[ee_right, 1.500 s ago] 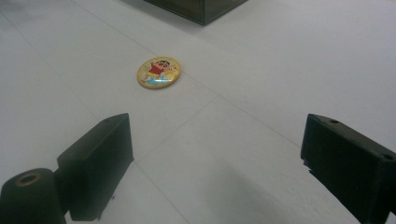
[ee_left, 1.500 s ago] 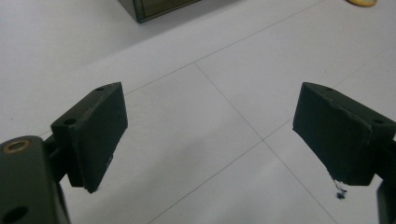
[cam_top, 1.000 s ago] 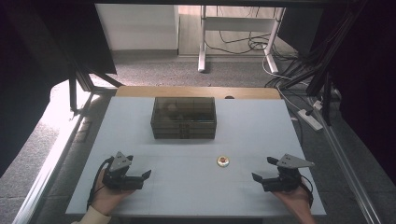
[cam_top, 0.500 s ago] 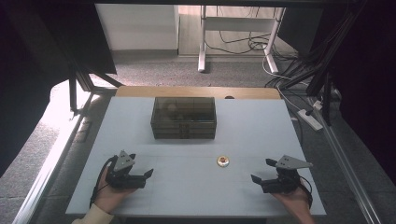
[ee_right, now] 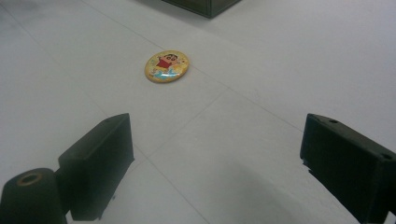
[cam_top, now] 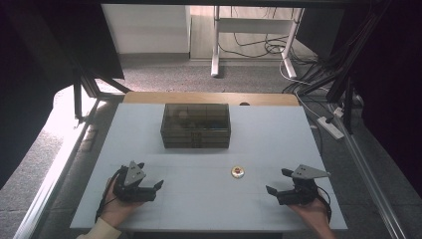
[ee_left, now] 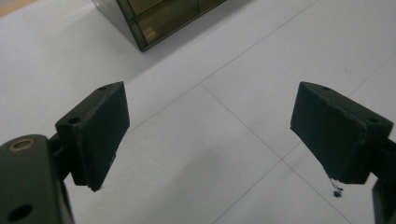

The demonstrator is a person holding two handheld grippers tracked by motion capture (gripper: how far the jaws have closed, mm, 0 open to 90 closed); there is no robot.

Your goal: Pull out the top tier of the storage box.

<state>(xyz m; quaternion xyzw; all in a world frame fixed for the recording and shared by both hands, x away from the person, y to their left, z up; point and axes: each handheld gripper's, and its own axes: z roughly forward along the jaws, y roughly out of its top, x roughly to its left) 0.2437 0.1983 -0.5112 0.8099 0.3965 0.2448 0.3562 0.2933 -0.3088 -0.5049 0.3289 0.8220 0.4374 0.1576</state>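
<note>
Resting flat on the white table (cam_top: 209, 149), a small round badge (cam_top: 237, 172) lies near the front edge, right of centre. From the right hand-held gripper (cam_top: 277, 183) it sits at about ten o'clock, near but apart; in the right gripper view the badge (ee_right: 166, 66) lies ahead and left of the open jaws. The left hand-held gripper (cam_top: 151, 180) is well apart from it, with the badge at about three o'clock, so the right hand is nearer. Being round, the badge has no long axis. Both hands rest low on the table, jaws spread wide and empty, pointing inward. A dark box (cam_top: 195, 125) stands at twelve o'clock.
</note>
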